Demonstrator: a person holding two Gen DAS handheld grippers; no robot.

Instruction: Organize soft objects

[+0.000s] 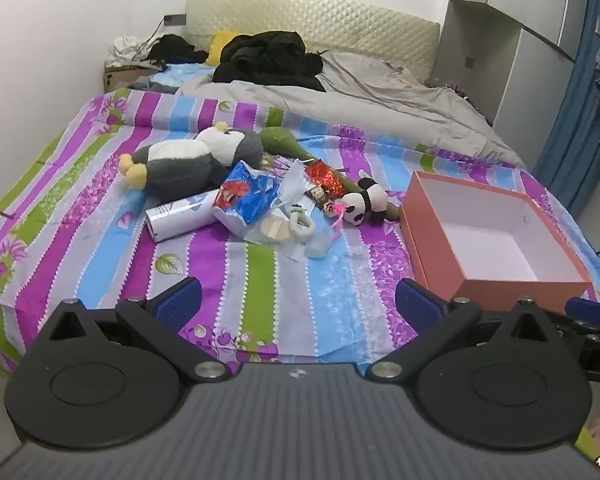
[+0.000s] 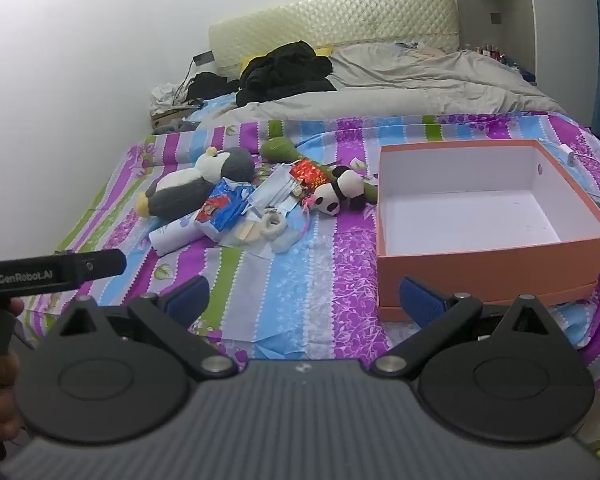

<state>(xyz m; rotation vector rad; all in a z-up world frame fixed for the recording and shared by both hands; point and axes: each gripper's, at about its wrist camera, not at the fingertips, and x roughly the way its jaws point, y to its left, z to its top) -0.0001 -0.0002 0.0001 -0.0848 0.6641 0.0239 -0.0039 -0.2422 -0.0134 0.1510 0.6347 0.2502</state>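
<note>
A grey-and-white penguin plush (image 1: 188,158) (image 2: 196,184) lies on the striped bedsheet. A small panda plush (image 1: 366,202) (image 2: 338,194) lies to its right, over a long green plush (image 1: 288,140) (image 2: 280,148). Between them sits a heap of packets: a blue snack bag (image 1: 248,196) (image 2: 224,206), face masks (image 2: 278,192) and a white tube (image 1: 180,218). An open, empty orange box (image 1: 496,236) (image 2: 488,216) stands at the right. My left gripper (image 1: 298,306) and right gripper (image 2: 304,300) are open and empty, near the bed's front edge, well short of the pile.
A grey duvet (image 1: 364,92) and black clothes (image 1: 272,60) cover the far half of the bed. A wall runs along the left. A wardrobe (image 1: 516,40) and a blue curtain (image 1: 580,92) stand at the right. The left gripper's body (image 2: 52,272) shows in the right wrist view.
</note>
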